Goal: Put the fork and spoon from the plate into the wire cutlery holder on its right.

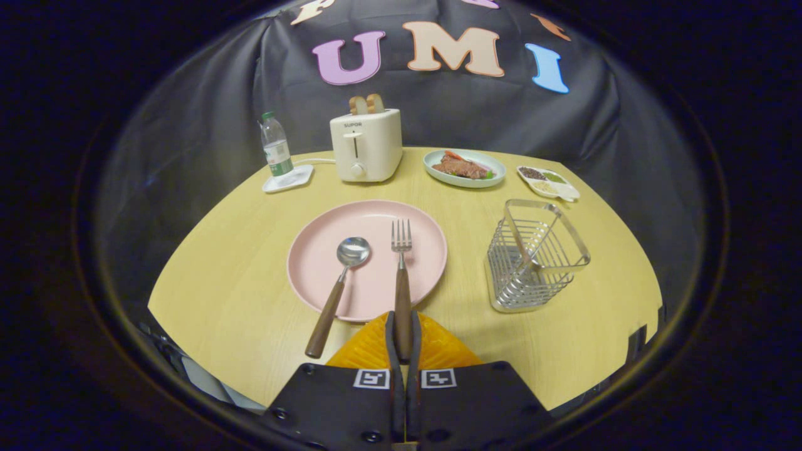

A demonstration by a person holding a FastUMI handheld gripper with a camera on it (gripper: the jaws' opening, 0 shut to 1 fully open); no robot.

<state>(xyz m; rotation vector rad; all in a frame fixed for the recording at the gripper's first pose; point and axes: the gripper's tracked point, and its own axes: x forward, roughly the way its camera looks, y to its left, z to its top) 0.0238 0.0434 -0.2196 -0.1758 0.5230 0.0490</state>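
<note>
Gripper view showed my tool [403,341] pinching the wooden handle end of the steel fork [401,275], its tines lying on the round pink plate [326,275]. Left of it, the wooden-handled steel spoon [341,282] rested on that plate. Right of the plate, the wire cutlery holder [536,257] stood on the pale wooden surface [238,269].

The bench [238,282] is light wood. A pink plate [326,275] sits in the middle. At 3 o'clock stands the wire cutlery holder [536,257]. Toward 12 o'clock are a toaster [366,145], a food dish [464,168] and a small tray [548,182]. At 11 o'clock a bottle's saucer [288,179] rests.
</note>
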